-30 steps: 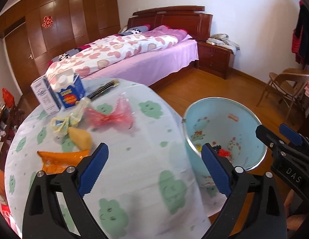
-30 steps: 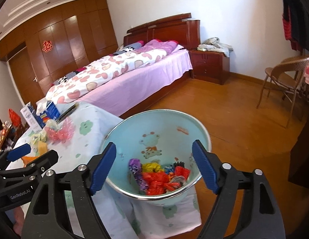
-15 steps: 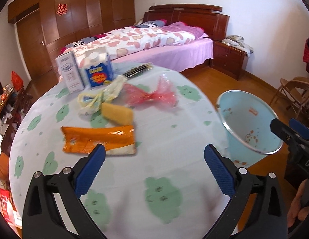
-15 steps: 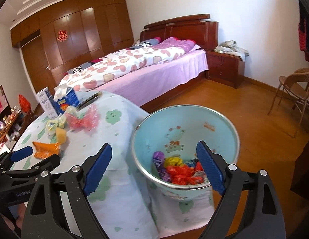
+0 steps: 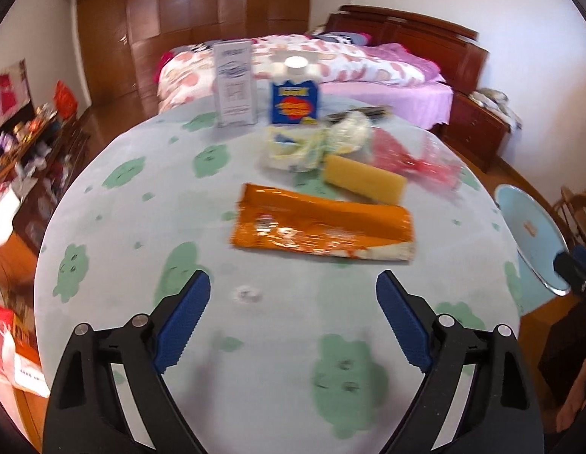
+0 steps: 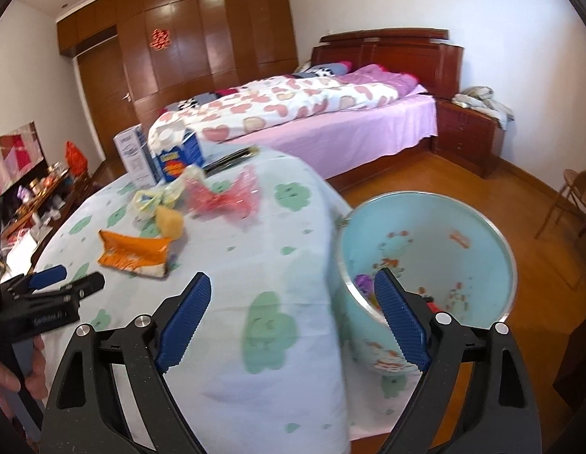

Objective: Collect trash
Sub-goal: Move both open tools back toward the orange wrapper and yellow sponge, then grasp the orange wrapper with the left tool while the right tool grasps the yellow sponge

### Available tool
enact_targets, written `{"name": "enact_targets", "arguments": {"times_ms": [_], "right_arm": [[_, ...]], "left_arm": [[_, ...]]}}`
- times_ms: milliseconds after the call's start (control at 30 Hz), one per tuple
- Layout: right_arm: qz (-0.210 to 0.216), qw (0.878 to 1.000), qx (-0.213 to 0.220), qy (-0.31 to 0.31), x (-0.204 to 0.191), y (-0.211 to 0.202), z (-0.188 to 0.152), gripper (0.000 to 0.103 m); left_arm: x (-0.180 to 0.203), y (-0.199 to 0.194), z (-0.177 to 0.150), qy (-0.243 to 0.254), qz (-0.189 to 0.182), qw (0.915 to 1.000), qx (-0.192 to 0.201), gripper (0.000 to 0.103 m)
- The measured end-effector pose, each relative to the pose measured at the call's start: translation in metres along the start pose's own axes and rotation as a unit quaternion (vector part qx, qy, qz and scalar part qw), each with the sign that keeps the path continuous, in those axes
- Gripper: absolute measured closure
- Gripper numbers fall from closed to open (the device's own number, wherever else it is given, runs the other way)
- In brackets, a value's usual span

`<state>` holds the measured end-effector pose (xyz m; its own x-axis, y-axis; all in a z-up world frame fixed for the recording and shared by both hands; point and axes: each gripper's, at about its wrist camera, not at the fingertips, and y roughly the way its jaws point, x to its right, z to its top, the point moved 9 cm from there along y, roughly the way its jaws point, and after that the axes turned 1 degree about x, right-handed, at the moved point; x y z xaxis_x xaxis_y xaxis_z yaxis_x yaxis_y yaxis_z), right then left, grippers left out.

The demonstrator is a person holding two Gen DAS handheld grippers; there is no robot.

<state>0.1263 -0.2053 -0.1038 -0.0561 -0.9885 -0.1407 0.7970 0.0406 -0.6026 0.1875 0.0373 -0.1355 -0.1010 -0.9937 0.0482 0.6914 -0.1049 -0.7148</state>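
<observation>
Both claws, left gripper and right gripper, are spread; trash bin is partly filled, orange wrapper beside it uncollected.

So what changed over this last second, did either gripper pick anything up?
No pickup. The left gripper swung away from the blue bin to face the orange wrapper; the right gripper drifted from over the bin toward the table. Both stayed open and empty; the trash stayed put.
</observation>
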Motion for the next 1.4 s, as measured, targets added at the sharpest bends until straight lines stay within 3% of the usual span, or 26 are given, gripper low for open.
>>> {"name": "enact_targets", "arguments": {"times_ms": [200, 367, 533, 733, 800, 867, 933, 1200, 1400], "right_arm": [[0.015, 1.000, -0.010, -0.004, -0.025, 0.017, -0.001, 0.016], [0.012, 1.000, -0.014, -0.003, -0.029, 0.026, -0.002, 0.016], [0.001, 1.000, -0.019, 0.008, -0.025, 0.035, -0.004, 0.016], [-0.005, 1.000, -0.013, 0.025, -0.005, 0.035, 0.000, 0.016], [-0.007, 0.999, -0.011, 0.031, 0.002, 0.034, 0.000, 0.016], [-0.007, 0.999, -0.011, 0.035, 0.007, 0.033, 0.000, 0.016], [-0.006, 0.999, -0.011, 0.040, 0.010, 0.033, 0.001, 0.016], [-0.005, 0.999, -0.010, 0.038, 0.010, 0.030, 0.004, 0.016], [0.011, 0.999, -0.024, 0.024, -0.009, 0.041, 0.006, 0.022]], "left_arm": [[-0.018, 0.011, 0.015, -0.037, -0.006, 0.9993, -0.006, 0.021], [-0.002, 0.027, 0.023, -0.063, -0.027, 0.9971, -0.032, 0.027], [0.012, 0.050, 0.039, -0.113, -0.006, 0.9924, -0.050, 0.024], [0.017, 0.081, 0.039, -0.132, 0.043, 0.9870, -0.080, 0.024], [0.018, 0.084, 0.033, -0.113, 0.053, 0.9890, -0.078, 0.025], [0.018, 0.081, 0.030, -0.083, 0.058, 0.9923, -0.072, 0.033], [0.020, 0.075, 0.026, -0.054, 0.036, 0.9954, -0.070, 0.049], [-0.013, 0.050, 0.009, 0.058, -0.002, 0.9958, -0.070, 0.085], [-0.035, 0.043, 0.022, 0.095, -0.029, 0.9933, -0.059, 0.091]]}}
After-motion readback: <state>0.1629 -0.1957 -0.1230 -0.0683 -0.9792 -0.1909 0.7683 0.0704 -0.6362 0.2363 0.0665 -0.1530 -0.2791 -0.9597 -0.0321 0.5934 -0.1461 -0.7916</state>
